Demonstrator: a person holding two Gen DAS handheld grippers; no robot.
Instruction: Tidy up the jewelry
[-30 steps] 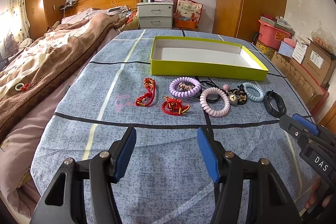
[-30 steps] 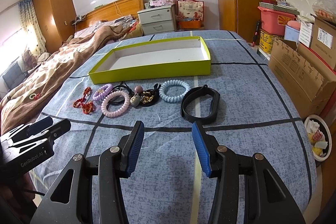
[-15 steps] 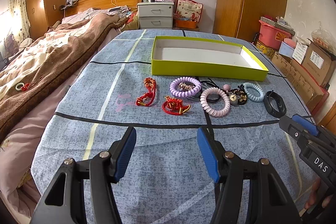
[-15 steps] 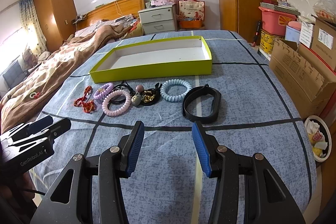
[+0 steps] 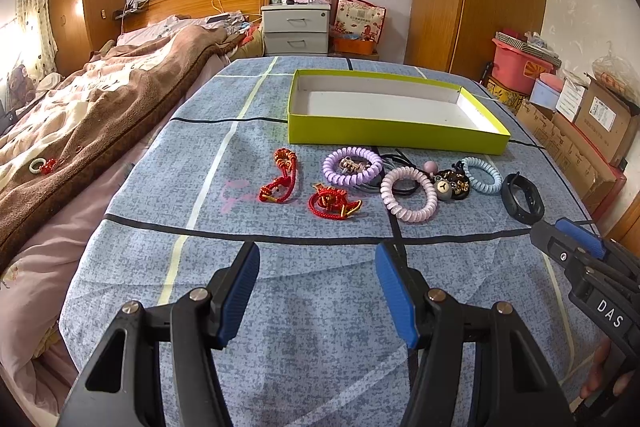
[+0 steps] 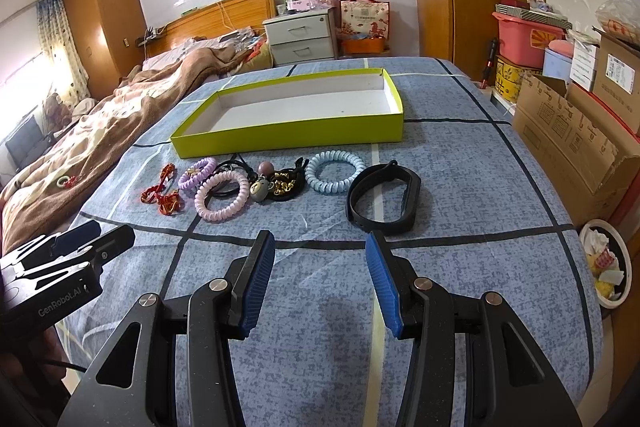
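A row of jewelry lies on the blue bedspread in front of an empty yellow-green box [image 5: 396,137] [image 6: 288,137]. From left: two red knotted cords [image 5: 280,179] [image 5: 334,203], a purple coil band [image 5: 352,167], a pink coil band [image 5: 408,193] [image 6: 222,195], a bear charm with dark beads [image 5: 450,185] [image 6: 276,185], a light-blue coil band [image 5: 480,175] [image 6: 334,171] and a black wristband [image 5: 522,197] [image 6: 382,197]. My left gripper [image 5: 318,267] is open, short of the red cords. My right gripper [image 6: 320,255] is open, just short of the black wristband.
A brown blanket [image 5: 88,115] covers the bed's left side, with a small ring and red bead [image 5: 42,166] on it. Cardboard boxes [image 6: 576,135] and a waste bin [image 6: 606,263] stand off the right edge. A nightstand [image 5: 296,29] and wardrobes line the far wall.
Both grippers have barely moved; the right one has crept slightly toward the jewelry row. Nothing was picked up.
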